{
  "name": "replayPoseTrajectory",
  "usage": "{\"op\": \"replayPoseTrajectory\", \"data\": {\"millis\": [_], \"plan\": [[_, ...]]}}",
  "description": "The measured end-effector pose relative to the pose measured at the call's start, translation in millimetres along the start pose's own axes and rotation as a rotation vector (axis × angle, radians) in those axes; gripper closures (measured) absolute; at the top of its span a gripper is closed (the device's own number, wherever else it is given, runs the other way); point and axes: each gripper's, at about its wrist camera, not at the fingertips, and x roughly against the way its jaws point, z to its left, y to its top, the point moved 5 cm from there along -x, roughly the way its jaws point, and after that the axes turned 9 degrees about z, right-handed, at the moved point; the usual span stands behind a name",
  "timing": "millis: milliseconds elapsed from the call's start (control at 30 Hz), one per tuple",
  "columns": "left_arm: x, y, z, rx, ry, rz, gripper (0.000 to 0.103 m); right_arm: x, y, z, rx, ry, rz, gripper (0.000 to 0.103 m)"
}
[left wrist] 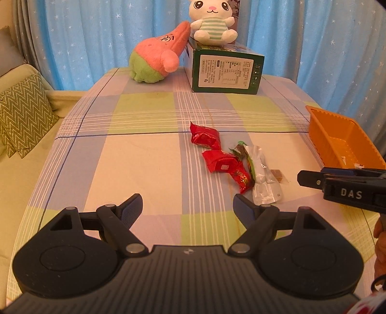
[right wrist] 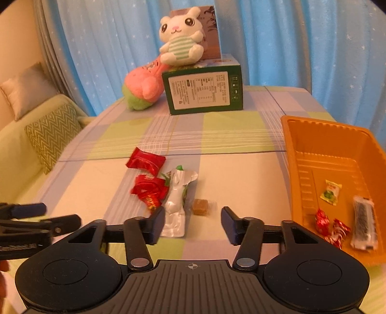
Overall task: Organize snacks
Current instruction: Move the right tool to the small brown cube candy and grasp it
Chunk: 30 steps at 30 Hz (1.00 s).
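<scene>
Loose snacks lie mid-table: two red packets (left wrist: 205, 137) (left wrist: 220, 161), a silver pouch (left wrist: 261, 176) and a small brown candy (left wrist: 277, 175). They also show in the right wrist view: the red packets (right wrist: 146, 161), the silver pouch (right wrist: 177, 200), the brown candy (right wrist: 200, 207). An orange tray (right wrist: 296, 169) at the right holds a green-yellow candy (right wrist: 331, 192), two red candies (right wrist: 331, 227) and a dark bar (right wrist: 364, 223). My left gripper (left wrist: 187, 207) is open and empty, just short of the pile. My right gripper (right wrist: 193, 223) is open and empty, right in front of the brown candy.
A green box (left wrist: 225, 71) with a white bunny plush (left wrist: 211, 23) on it stands at the table's far side, next to a pink plush (left wrist: 156, 60). A sofa with a zigzag cushion (left wrist: 23, 116) is at the left. Blue curtains hang behind.
</scene>
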Motion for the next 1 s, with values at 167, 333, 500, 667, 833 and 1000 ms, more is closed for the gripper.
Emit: {"op": "replayPoseTrajectory", "data": {"millis": [167, 333, 500, 667, 833, 1000], "plan": [[-13, 7, 4, 0.007, -0.008, 0.000, 0.023, -31, 6, -9, 0.054, -0.027, 0.048, 0.054], [-25, 8, 5, 0.018, -0.024, 0.012, 0.023, -60, 6, -10, 0.142, -0.054, 0.092, 0.054], [-32, 7, 5, 0.022, -0.031, 0.019, 0.023, -80, 5, -11, 0.186, -0.069, 0.108, 0.053], [-38, 6, 6, 0.031, -0.038, 0.026, 0.023, -87, 11, -5, 0.231, -0.029, 0.097, 0.053], [-41, 7, 5, 0.029, -0.044, 0.028, 0.023, -89, 10, 4, 0.235, 0.019, 0.102, 0.054], [-43, 9, 6, 0.029, -0.047, 0.025, 0.023, -86, -3, 20, 0.290, 0.040, 0.089, 0.053]]}}
